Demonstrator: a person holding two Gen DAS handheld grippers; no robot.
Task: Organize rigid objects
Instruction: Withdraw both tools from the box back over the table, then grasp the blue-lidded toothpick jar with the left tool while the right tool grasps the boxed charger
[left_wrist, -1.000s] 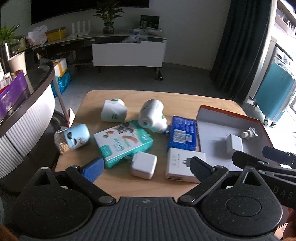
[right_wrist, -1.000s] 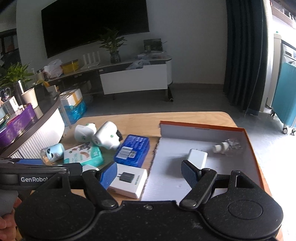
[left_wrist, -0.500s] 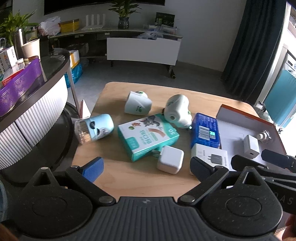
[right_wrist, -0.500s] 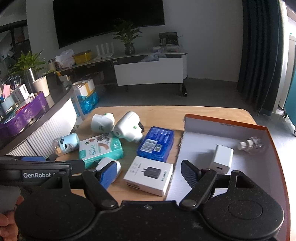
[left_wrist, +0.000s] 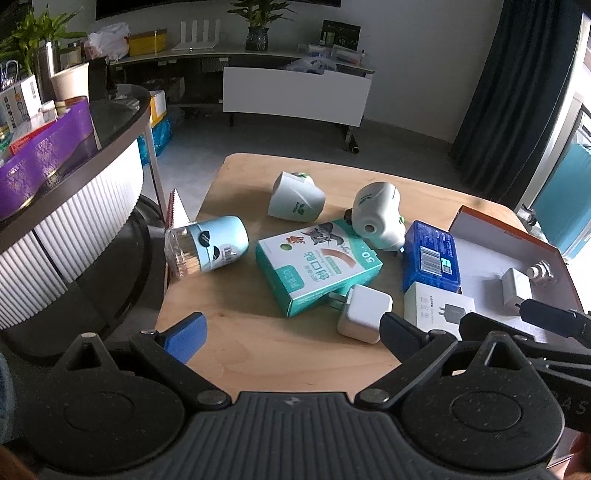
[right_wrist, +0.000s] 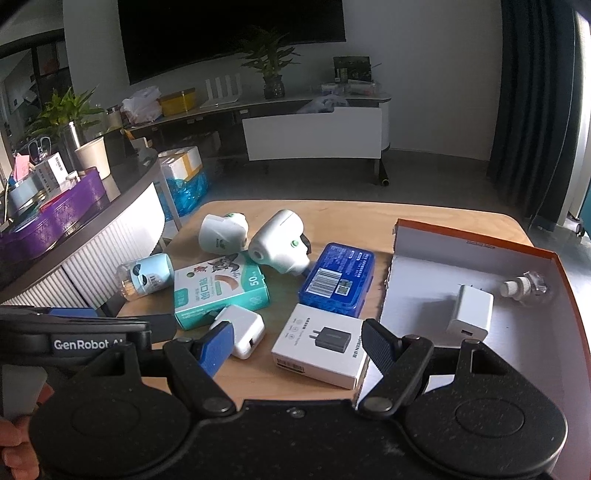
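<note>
On the wooden table (left_wrist: 258, 350) lie a green box (left_wrist: 317, 266), a blue box (left_wrist: 430, 258), a white charger box (right_wrist: 319, 343), a white charger cube (left_wrist: 364, 314), a pale blue toothpick jar (left_wrist: 207, 249) and two white plug-in devices (left_wrist: 376, 214). My left gripper (left_wrist: 293, 334) hovers open over the near table edge, its right finger beside the cube. My right gripper (right_wrist: 297, 343) is open above the charger box, holding nothing. The orange-edged box (right_wrist: 417, 291) at the right contains a white adapter (right_wrist: 471, 310) and a small bottle (right_wrist: 524, 286).
A curved ribbed counter (left_wrist: 74, 221) with a purple bin (left_wrist: 44, 155) stands close to the table's left side. Beyond the table are open floor, a white low cabinet (right_wrist: 314, 134) and dark curtains. A teal suitcase (left_wrist: 565, 206) stands at the right.
Both grippers have drifted to the left over the near edge of the table, so the objects sit further right in both views. Jaws unchanged; nothing on the table has moved.
</note>
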